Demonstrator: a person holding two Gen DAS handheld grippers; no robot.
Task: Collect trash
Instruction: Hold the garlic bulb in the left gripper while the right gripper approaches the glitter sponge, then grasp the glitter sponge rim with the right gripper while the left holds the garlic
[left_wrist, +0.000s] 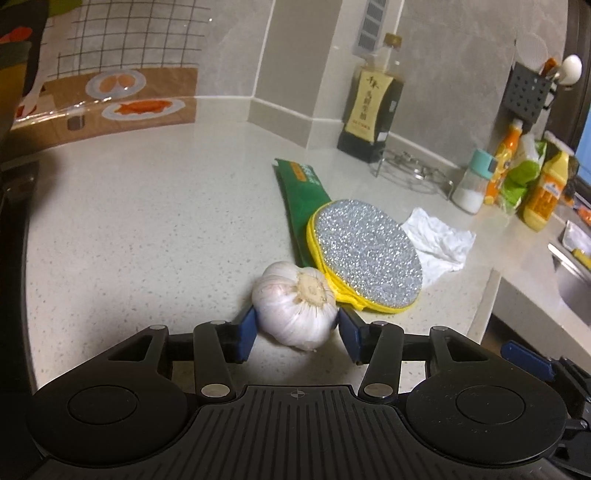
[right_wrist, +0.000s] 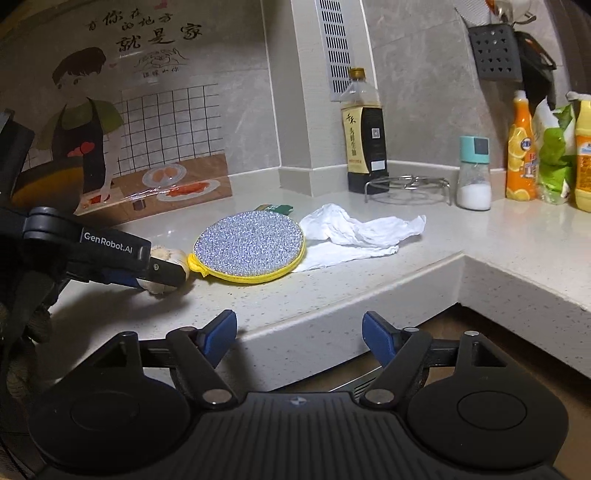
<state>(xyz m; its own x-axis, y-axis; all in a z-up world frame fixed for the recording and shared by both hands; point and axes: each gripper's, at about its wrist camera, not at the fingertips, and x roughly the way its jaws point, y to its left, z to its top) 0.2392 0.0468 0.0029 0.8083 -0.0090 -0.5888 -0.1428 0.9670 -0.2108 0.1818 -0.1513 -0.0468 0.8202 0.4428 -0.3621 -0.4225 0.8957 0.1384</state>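
Note:
A white garlic bulb (left_wrist: 295, 306) rests on the speckled counter (left_wrist: 147, 221) between the blue pads of my left gripper (left_wrist: 295, 318); a thin gap shows at the right pad, so the gripper is open. Just beyond the bulb lie a round silver scrubber with a yellow rim (left_wrist: 365, 254), a green wrapper (left_wrist: 306, 188) partly under it, and a crumpled white tissue (left_wrist: 439, 240). In the right wrist view, my right gripper (right_wrist: 299, 319) is open and empty, off the counter's front edge, facing the scrubber (right_wrist: 251, 243) and tissue (right_wrist: 362, 230). The left gripper (right_wrist: 162, 269) covers most of the garlic (right_wrist: 170, 254).
A dark sauce bottle (right_wrist: 364, 140), a wire trivet (right_wrist: 406, 184), a salt shaker (right_wrist: 474, 173) and orange and yellow bottles (right_wrist: 521, 147) stand along the back wall. A steel sink (left_wrist: 576, 280) lies to the right. The counter steps inward at a corner (right_wrist: 461, 258).

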